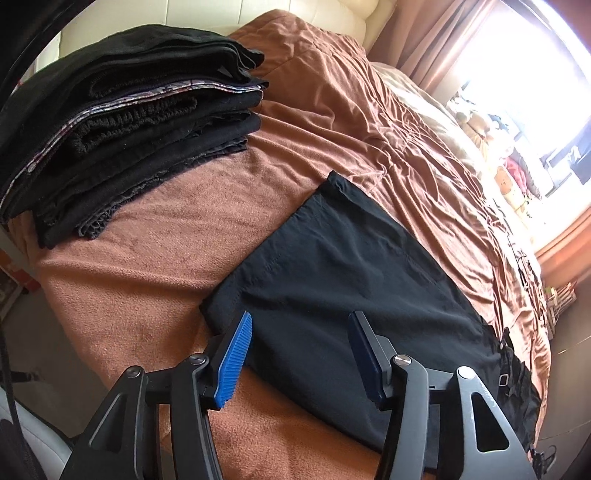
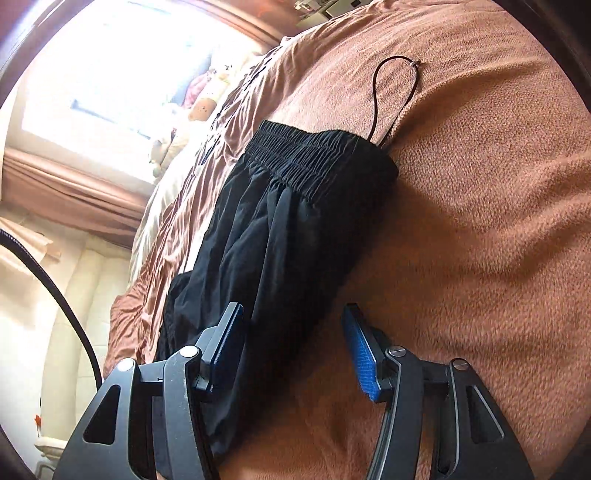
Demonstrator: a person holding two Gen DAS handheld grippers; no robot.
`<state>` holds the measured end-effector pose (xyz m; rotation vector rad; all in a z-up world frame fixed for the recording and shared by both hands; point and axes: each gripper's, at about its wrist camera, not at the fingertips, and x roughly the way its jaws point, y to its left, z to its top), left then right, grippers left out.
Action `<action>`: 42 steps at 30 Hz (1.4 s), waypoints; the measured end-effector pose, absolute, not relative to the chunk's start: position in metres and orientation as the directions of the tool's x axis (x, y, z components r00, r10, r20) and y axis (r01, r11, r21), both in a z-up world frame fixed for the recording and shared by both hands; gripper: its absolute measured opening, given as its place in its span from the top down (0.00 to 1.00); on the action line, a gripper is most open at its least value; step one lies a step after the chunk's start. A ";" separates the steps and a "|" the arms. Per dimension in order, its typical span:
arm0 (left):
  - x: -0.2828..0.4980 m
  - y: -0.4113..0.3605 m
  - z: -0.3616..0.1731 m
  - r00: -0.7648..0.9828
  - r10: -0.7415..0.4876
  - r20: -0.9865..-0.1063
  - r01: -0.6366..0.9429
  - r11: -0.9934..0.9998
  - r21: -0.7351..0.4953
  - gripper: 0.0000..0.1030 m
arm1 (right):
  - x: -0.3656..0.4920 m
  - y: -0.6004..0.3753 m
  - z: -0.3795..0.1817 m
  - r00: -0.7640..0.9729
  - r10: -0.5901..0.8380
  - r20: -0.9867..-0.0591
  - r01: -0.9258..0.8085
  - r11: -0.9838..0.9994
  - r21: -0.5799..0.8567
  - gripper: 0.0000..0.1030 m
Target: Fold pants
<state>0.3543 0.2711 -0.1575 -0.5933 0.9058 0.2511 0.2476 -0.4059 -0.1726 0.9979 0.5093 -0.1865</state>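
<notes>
The folded black thin-fabric pants (image 1: 354,280) lie flat on the brown fleece blanket (image 1: 147,258) of the bed, near a stack of folded dark clothes (image 1: 129,122). The left gripper (image 1: 301,354) hovers above the pants, jaws about half apart, holding nothing. The right gripper (image 2: 291,347) (also half open and empty) is near the elastic gathered waistband (image 2: 317,162).

A home bedroom: a bed (image 1: 332,110) under a rumpled brown blanket (image 2: 480,184), a cream padded headboard (image 1: 221,14), brown curtains (image 1: 436,40) beside a bright window (image 1: 524,62).
</notes>
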 end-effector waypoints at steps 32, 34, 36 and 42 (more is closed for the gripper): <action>0.349 0.204 -0.183 0.582 -0.168 -0.796 -0.360 0.824 -0.437 0.45 | 0.176 -0.389 -0.163 0.851 -0.015 -0.525 0.446 0.550 0.706 0.81; 0.343 0.208 -0.185 0.594 -0.174 -0.786 -0.363 0.814 -0.455 0.45 | 0.178 -0.386 -0.158 0.849 -0.008 -0.528 0.445 0.550 0.707 0.66; 0.337 0.213 -0.187 0.603 -0.185 -0.776 -0.367 0.800 -0.475 0.45 | 0.174 -0.381 -0.151 0.850 -0.005 -0.526 0.438 0.561 0.703 0.45; 0.320 0.228 -0.196 0.628 -0.199 -0.753 -0.394 0.753 -0.527 0.45 | 0.154 -0.355 -0.124 0.851 -0.031 -0.524 0.413 0.655 0.633 0.41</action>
